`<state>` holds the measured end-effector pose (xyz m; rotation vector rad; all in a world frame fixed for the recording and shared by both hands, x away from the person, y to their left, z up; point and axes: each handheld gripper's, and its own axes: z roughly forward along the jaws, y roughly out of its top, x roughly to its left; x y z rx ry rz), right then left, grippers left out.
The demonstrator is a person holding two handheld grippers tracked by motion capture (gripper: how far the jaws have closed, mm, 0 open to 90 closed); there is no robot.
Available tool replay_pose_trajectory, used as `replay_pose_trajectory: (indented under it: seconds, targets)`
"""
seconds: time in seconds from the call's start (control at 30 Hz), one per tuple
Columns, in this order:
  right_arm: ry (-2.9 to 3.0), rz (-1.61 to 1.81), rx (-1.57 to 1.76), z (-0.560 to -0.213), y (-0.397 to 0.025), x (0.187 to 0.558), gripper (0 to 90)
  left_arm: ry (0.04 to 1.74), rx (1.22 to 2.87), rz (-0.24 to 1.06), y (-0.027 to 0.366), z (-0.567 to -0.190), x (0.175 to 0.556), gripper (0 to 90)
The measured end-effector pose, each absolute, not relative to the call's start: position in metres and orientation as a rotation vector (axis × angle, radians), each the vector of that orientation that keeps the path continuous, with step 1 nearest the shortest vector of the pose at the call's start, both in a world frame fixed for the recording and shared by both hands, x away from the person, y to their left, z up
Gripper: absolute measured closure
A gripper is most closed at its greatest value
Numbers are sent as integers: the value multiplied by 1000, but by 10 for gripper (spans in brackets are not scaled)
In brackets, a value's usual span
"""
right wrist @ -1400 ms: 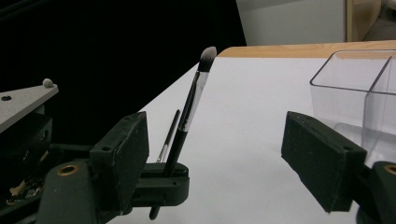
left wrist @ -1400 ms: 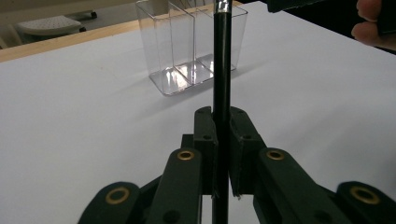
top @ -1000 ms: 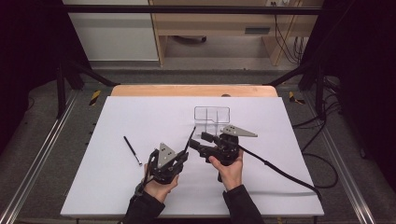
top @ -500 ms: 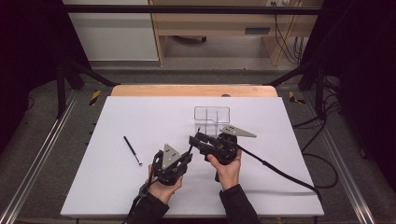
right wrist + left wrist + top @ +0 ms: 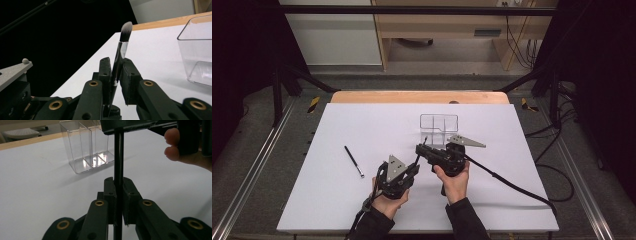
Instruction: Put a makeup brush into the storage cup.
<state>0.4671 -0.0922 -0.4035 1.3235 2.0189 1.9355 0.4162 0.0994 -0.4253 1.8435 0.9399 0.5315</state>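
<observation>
Right gripper view: both the right gripper (image 5: 115, 68) and left gripper (image 5: 118, 187) are clenched on the slim black-handled makeup brush (image 5: 120, 53). Release the left first, then carry it to the clear plastic organiser (image 5: 439, 129) at twelve o'clock.

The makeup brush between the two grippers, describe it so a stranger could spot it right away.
On the white table, just in front of the clear plastic divided organizer box, the left gripper and right gripper meet. Both clamp one thin black-handled makeup brush with a silver ferrule and pale bristle tip. A second black brush lies loose at left.
</observation>
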Motion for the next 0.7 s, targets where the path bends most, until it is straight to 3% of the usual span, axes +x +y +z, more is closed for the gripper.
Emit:
replay_pose_trajectory:
  seconds: [0.5, 0.7]
  targets:
    - [2044, 1995, 1283, -401, -94, 466, 840, 912, 1853, 509, 100, -424, 417, 822]
    - [2032, 1991, 1256, -397, -97, 465, 840, 874, 1875, 494, 103, -421, 418, 691]
